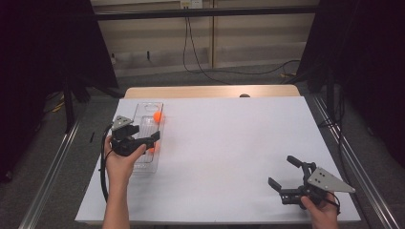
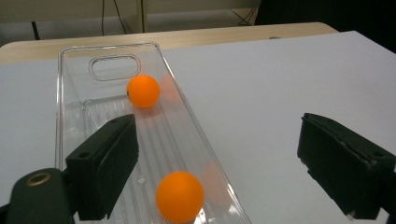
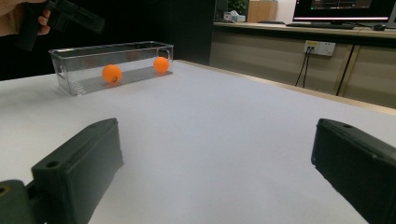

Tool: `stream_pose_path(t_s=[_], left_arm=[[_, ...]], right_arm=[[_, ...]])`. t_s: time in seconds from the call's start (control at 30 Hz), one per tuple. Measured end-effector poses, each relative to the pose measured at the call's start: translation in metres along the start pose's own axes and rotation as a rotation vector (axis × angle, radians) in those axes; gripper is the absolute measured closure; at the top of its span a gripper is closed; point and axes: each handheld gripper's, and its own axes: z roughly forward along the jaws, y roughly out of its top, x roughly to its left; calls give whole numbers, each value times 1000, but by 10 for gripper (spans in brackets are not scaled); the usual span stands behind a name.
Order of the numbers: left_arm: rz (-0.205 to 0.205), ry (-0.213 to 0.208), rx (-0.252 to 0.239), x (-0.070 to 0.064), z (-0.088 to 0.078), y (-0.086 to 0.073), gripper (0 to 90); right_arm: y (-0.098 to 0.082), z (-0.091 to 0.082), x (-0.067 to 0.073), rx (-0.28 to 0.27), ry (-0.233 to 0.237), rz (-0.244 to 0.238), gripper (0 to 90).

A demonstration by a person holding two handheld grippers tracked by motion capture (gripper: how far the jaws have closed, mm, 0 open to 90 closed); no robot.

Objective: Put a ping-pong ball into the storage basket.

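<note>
A clear plastic tray (image 1: 144, 107) lies lengthwise on the left of the white table. Two orange balls rest in it: the far ball (image 1: 157, 116) (image 2: 143, 91) and the near ball (image 1: 152, 149) (image 2: 180, 196). My left gripper (image 1: 145, 135) (image 2: 217, 135) hovers over the tray's near half. It is open, one jaw above the tray and the other out past its right wall, with the near ball lying free below. My right gripper (image 1: 282, 170) (image 3: 215, 140) is held low at the table's front right, open with nothing between its fingers. In the right gripper view both balls (image 3: 111, 73) (image 3: 161, 64) show through the tray wall (image 3: 74, 59).
A white sheet (image 1: 229, 152) covers the table; a strip of bare wood (image 1: 210, 91) runs along its far edge. Black curtains hang on both sides, and cables trail on the floor behind. A wide stretch of sheet separates the two grippers.
</note>
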Motion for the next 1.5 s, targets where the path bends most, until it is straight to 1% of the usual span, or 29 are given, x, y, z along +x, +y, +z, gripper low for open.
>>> stream_pose_path(t_s=[0.13, 0.27, 0.3, 0.37, 0.43, 0.6, 0.73, 0.87, 0.93, 1.0, 1.03, 1.07, 1.3, 1.43, 1.5], left_arm=[[2, -18, -14, -1, -4, -3, 107], [20, -24, -22, -5, -7, -6, 88], [19, -24, -29, -5, -8, -7, 88], [31, -16, -37, -7, -9, -9, 84], [30, -12, -45, -9, -10, -12, 79], [30, -19, -57, -10, -12, -17, 66], [33, -22, -86, -11, -14, -22, 62], [35, -18, -117, -12, -19, -26, 58], [32, -23, -122, -11, -22, -28, 58], [32, -17, -137, -11, -24, -30, 57], [34, -20, -143, -10, -25, -31, 55], [30, -26, -145, -9, -26, -32, 56], [50, -20, -158, -10, -30, -41, 49], [47, -23, -174, -9, -33, -46, 47], [51, -23, -173, -9, -34, -47, 47]], right_arm=[[0, 0, 0, 0, -1, 0, 13], [0, 0, 0, 1, -1, 0, 13], [0, 0, 0, 1, -1, 0, 13], [0, 0, 0, 1, 0, 0, 13], [0, 0, 0, 2, 0, 1, 13], [0, 1, 0, 4, 2, 0, 13], [0, 0, 0, 4, 3, -1, 13], [0, 0, 0, 3, 2, -1, 13], [0, 0, 0, 3, 3, 0, 13], [0, 1, 0, 3, 2, 0, 13], [0, 1, 0, 3, 3, -1, 13], [0, 1, 0, 4, 3, -1, 13], [0, 0, 0, 2, 3, -3, 13], [0, 0, 0, 2, 2, -2, 13], [0, 0, 0, 2, 3, -3, 13]])
